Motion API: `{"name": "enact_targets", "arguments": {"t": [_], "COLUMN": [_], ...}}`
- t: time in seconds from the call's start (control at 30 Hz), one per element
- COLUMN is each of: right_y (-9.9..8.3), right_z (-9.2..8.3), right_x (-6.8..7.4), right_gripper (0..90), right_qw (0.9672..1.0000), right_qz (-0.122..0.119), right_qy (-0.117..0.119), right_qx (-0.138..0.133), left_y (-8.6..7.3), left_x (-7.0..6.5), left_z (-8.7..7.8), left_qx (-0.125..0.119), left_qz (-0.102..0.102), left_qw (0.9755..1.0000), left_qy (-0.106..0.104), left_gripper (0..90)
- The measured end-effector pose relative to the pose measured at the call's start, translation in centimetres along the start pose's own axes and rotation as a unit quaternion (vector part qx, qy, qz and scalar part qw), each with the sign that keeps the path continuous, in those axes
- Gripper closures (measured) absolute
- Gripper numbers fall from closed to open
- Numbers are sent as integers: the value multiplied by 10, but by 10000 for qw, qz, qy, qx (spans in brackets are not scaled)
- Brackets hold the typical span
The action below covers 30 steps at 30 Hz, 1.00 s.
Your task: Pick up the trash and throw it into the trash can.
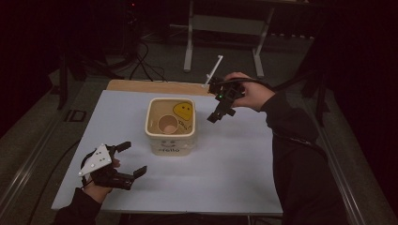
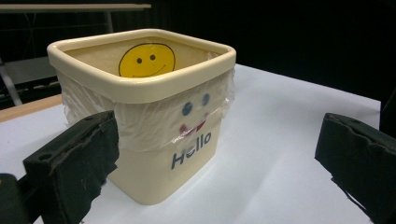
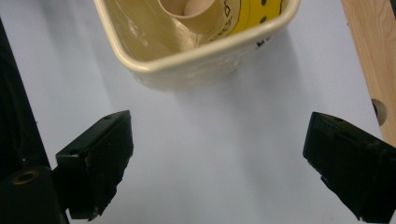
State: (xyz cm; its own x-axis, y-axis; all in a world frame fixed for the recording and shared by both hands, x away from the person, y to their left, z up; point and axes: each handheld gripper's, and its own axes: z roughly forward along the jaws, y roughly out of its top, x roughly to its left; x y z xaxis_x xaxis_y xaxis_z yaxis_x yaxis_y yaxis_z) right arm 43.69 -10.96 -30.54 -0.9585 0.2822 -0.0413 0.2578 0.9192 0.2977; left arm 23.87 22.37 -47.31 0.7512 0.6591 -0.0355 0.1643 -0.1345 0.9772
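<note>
While we've got both grippers spread out over the white table [image 1: 234,178], the biggest thing on it is the cream square tub [image 1: 170,141], sitting roughly mid-table with "Hello" and a little face printed on its near side. Inside it there's a yellow smiley sticker [image 1: 182,110] on the far wall and a tan roll [image 1: 167,124] lying in the bottom.

Our right arm reaches in from the right edge, the dark sleeve [image 1: 291,126] bent at the wrist, with the right gripper [image 1: 219,115] held just beside the tub's far right corner and tipped downward. Its jaws are spread wide with nothing between them.

Our left gripper [image 1: 130,159] sits low at the near left, well apart from the tub, pointing toward it, jaws wide open and empty too.
</note>
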Motion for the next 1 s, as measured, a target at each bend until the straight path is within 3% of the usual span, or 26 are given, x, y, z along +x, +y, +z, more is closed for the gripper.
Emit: {"name": "enact_targets", "arguments": {"t": [0.37,0.53,0.77,1.0], "right_y": [-44,-62,-86,-108], "right_z": [34,56,80,91], "right_x": [1,5,9,12], "right_gripper": [83,84,84,84], "right_qw": [9993,9981,9951,9902], "right_qz": [352,519,781,1059], "right_qy": [28,109,215,149], "right_qx": [-137,-328,-559,-901], "left_y": [0,0,0,0], "left_x": [0,0,0,0], "left_z": [0,0,0,0], "left_qx": [-14,-14,-12,-20], "left_qz": [-10,-19,-17,-19], "left_qw": [10000,10000,10000,10000], "left_qy": [-4,-2,1,2], "left_gripper": [7,8,7,7]}}
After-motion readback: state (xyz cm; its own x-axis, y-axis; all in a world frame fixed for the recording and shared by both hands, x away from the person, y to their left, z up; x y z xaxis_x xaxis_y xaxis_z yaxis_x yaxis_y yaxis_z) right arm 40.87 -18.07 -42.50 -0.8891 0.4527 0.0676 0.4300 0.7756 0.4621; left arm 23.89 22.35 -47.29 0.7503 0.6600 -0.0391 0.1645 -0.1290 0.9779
